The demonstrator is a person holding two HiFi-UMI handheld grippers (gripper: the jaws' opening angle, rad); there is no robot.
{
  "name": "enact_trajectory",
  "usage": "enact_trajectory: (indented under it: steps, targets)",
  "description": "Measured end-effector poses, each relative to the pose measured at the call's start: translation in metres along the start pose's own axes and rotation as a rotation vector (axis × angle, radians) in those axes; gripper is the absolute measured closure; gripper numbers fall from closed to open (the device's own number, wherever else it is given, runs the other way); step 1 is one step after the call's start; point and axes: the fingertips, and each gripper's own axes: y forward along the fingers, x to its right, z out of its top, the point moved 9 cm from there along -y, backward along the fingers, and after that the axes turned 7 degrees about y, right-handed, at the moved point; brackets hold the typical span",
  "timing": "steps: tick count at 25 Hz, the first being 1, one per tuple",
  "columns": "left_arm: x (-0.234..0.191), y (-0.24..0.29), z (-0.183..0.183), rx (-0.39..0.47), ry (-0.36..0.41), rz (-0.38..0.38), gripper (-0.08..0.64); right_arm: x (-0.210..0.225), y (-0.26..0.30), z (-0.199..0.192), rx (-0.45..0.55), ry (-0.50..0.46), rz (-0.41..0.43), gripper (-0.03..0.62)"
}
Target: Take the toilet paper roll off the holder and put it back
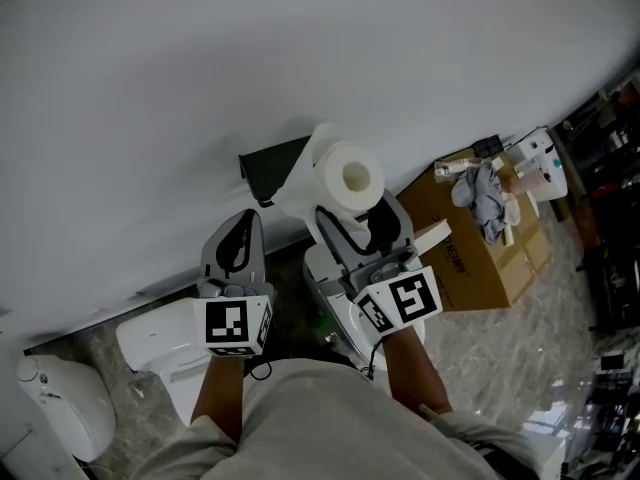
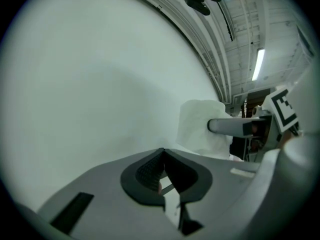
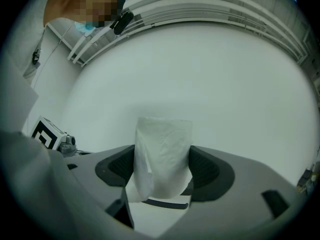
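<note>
The white toilet paper roll [image 1: 345, 176] is held in front of the white wall, its hollow core facing the head view. My right gripper [image 1: 360, 218] is shut on the roll, one grey jaw on each side of it. In the right gripper view the roll [image 3: 164, 154] stands upright between the jaws, a loose sheet hanging at its left. The black holder [image 1: 272, 166] juts from the wall just left of the roll; whether they touch is unclear. My left gripper [image 1: 240, 230] hangs below the holder, shut on nothing. Its own view shows the left gripper [image 2: 161, 154] with the roll [image 2: 199, 129] off to the right.
A white toilet [image 1: 160, 346] stands below the grippers against the wall. A cardboard box [image 1: 470, 258] with a grey rag and small items on top sits to the right. A rounded white object [image 1: 60, 398] lies at the bottom left, and dark clutter [image 1: 610, 168] lines the right edge.
</note>
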Motion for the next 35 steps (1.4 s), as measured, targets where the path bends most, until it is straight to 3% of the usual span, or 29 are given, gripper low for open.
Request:
enact_trajectory:
  steps: [8,28,35]
  targets:
    - [0.041,0.016,0.006,-0.002,0.006,-0.062,0.549,0.024,-0.035,0.009,0.009,-0.013,-0.028,0.264]
    - [0.158,0.052,0.015,-0.012,0.045,-0.328,0.549,0.077,-0.141,0.026,0.041,-0.031,-0.228,0.264]
    - [0.188,0.048,0.014,-0.033,0.067,-0.376,0.549,0.088,-0.175,0.024,0.054,-0.008,-0.285,0.264]
